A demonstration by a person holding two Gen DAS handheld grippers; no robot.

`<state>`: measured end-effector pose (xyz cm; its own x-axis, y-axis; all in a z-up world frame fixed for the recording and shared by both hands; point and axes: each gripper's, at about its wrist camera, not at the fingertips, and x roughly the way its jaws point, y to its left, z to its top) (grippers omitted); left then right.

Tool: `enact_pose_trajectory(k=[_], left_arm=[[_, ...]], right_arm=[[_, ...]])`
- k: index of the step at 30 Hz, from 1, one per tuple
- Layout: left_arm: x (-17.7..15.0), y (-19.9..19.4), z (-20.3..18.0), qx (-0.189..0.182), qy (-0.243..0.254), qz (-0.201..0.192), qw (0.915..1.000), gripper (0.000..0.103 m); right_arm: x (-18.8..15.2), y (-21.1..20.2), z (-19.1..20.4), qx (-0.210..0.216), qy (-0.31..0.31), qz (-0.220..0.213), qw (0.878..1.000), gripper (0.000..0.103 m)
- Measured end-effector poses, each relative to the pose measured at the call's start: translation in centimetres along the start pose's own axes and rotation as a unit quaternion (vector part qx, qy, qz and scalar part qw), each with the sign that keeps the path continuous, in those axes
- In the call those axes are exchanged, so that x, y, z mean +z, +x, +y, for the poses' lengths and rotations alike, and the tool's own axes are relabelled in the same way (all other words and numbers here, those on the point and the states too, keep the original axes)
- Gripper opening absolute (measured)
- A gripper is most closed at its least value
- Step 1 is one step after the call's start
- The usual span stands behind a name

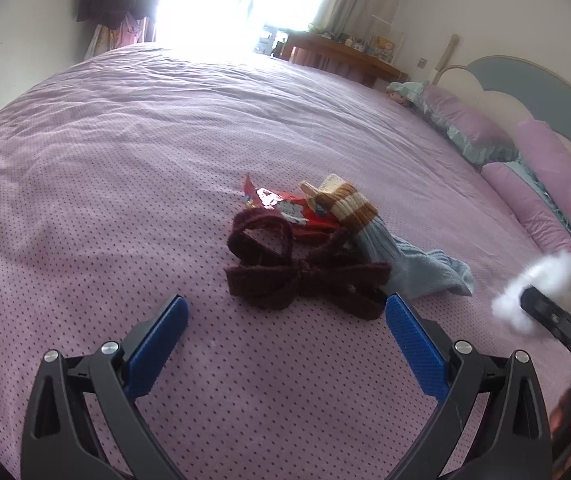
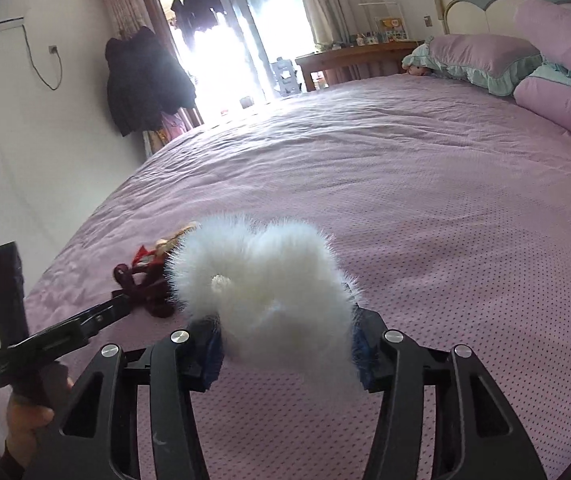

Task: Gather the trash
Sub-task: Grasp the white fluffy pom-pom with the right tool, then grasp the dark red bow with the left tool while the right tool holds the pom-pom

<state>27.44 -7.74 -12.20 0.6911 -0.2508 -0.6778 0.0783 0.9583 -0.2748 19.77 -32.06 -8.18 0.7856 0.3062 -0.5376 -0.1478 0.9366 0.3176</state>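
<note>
Lilac bedspread (image 1: 133,168) fills the view, frilled pillows (image 2: 481,58) stacked at the scalloped headboard (image 1: 525,80), wooden desk (image 2: 349,60) beyond, dark coat (image 2: 141,80) hanging beside the bright doorway (image 2: 221,60).

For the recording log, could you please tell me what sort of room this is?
Most likely a bedroom. A large bed with a lilac bedspread fills both views, frilled pillows lean on a padded scalloped headboard, and a dark coat hangs beside a bright glass door.
</note>
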Motion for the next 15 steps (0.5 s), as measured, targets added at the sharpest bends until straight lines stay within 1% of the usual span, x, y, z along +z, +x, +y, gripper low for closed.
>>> enact_pose_trajectory(k=[3, 8, 9, 10, 11, 12, 13, 14, 15], left_arm=[[0.8, 1.0, 0.2, 0.007, 0.003, 0.008, 0.9999, 0.099], [1.7, 2.5, 0.0, 0.017, 0.021, 0.012, 0.9996, 0.099], [1.8, 2.7, -0.1, 0.019, 0.026, 0.014, 0.9994, 0.094], [1.9, 2.9, -0.1, 0.025, 0.027, 0.016, 0.9992, 0.087], [1.9, 3.1, 0.0, 0.029, 0.027, 0.020, 0.9990, 0.085], [1.9, 3.0, 0.1, 0.027, 0.025, 0.019, 0.9991, 0.078], [1.8, 2.9, 0.2, 0.023, 0.025, 0.018, 0.9992, 0.065], [1.8, 2.9, 0.2, 0.020, 0.028, 0.021, 0.9992, 0.059], [1.7, 2.8, 0.3, 0.017, 0.031, 0.023, 0.9991, 0.056]], right_arm=[[-0.1, 0.2, 1.3, 0.024, -0.007, 0.006, 1.000, 0.050], [-0.3, 0.7, 2.8, 0.036, -0.022, 0.011, 0.999, 0.051], [-0.4, 0.6, 2.8, 0.038, -0.022, 0.010, 0.999, 0.051], [-0.4, 0.6, 2.9, 0.038, -0.023, 0.010, 0.999, 0.052], [-0.4, 0.5, 2.9, 0.038, -0.024, 0.009, 0.999, 0.053], [-0.4, 0.4, 2.8, 0.037, -0.024, 0.008, 0.999, 0.053], [-0.4, 0.2, 2.7, 0.037, -0.022, 0.008, 0.999, 0.053], [-0.4, 0.1, 2.6, 0.037, -0.020, 0.008, 0.999, 0.053], [-0.4, -0.1, 2.5, 0.037, -0.019, 0.007, 0.999, 0.053]])
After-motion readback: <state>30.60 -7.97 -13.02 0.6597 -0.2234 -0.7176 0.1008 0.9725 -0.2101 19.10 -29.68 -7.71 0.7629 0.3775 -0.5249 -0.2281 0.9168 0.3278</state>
